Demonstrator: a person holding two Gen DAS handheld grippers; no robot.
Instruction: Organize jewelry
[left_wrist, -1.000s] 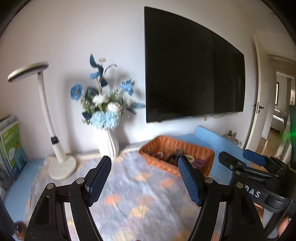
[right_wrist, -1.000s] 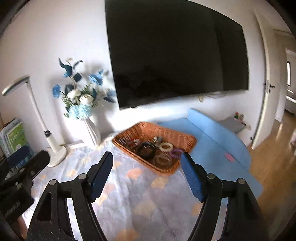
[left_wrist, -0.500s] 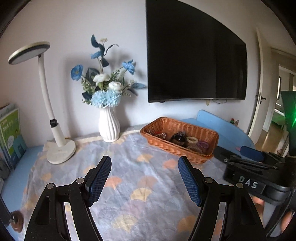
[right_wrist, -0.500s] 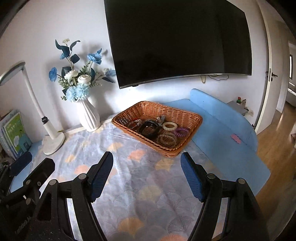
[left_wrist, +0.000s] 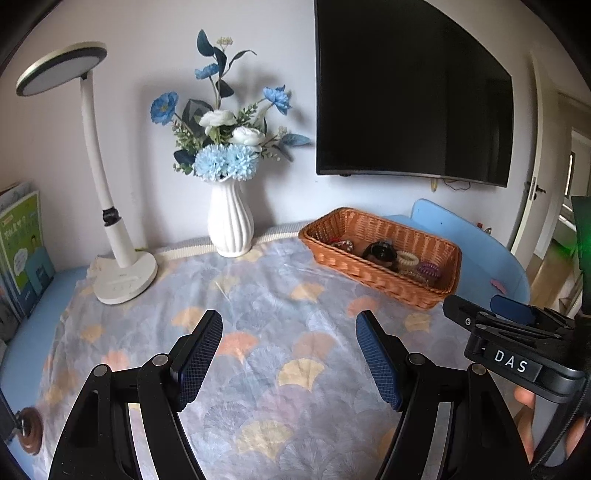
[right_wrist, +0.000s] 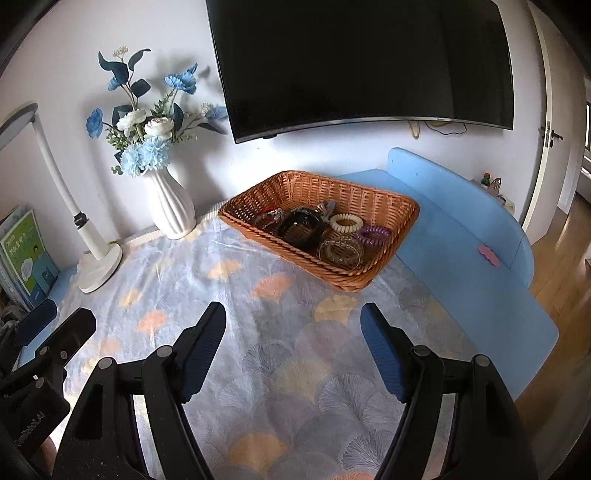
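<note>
Patterned cloth (right_wrist: 295, 369) is lying under both wide-spread, empty grippers (left_wrist: 288, 350) (right_wrist: 293, 345), while light, springy hair coils (right_wrist: 346, 222) are sitting in the wicker basket (right_wrist: 384, 206), probably pinchable across their rims.

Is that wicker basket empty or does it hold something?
Not empty. The wicker basket holds a cream coil hair tie, a purple one, a black band and more.

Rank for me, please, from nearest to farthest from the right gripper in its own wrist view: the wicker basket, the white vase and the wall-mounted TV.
From the open right gripper:
1. Wicker basket, just ahead and slightly right on the patterned cloth.
2. White vase, farther back on the left, by the wall.
3. TV, mounted high on the wall behind both.
</note>
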